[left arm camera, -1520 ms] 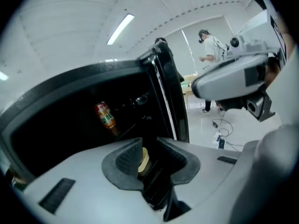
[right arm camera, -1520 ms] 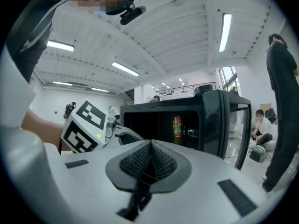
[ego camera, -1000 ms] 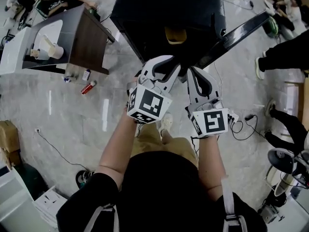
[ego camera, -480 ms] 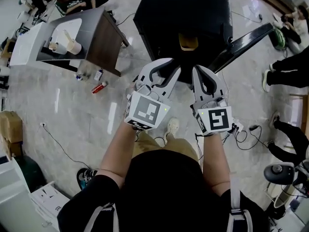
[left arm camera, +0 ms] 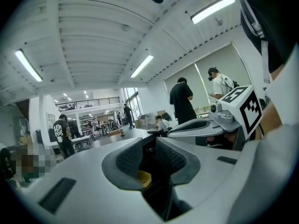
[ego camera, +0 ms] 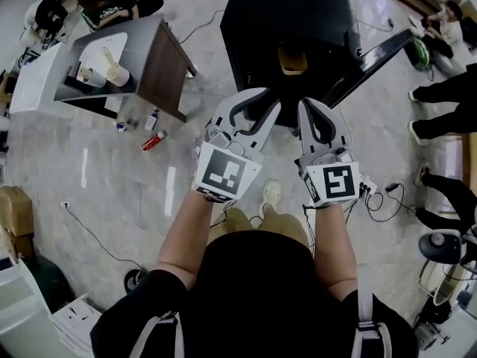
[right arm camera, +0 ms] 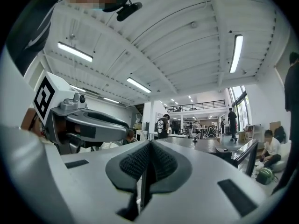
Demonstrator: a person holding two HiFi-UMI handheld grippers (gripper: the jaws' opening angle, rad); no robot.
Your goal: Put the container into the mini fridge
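A black mini fridge [ego camera: 298, 13] stands on the floor ahead of me, its door [ego camera: 373, 54] swung open to the right. A yellow container [ego camera: 292, 60] sits inside the opening. My left gripper [ego camera: 268, 99] is held just short of the fridge front, open by a narrow gap with nothing in it. In the left gripper view the yellow container [left arm camera: 144, 178] shows through that gap, beyond the left gripper [left arm camera: 148, 155]. My right gripper [ego camera: 309, 104] hangs beside it, shut and empty. In the right gripper view the right gripper [right arm camera: 149, 160] has its pads pressed together.
A wood-sided table [ego camera: 160, 58] with cups stands to the left. A red can [ego camera: 154, 140] and small bottles lie on the floor by it. Cables [ego camera: 380, 196] trail at the right, where people [ego camera: 447, 88] stand. My shoe [ego camera: 270, 194] shows below the grippers.
The head view has shifted, bringing more of the fridge and the yellow container into sight. Both grippers stay side by side before the fridge, unchanged in state.
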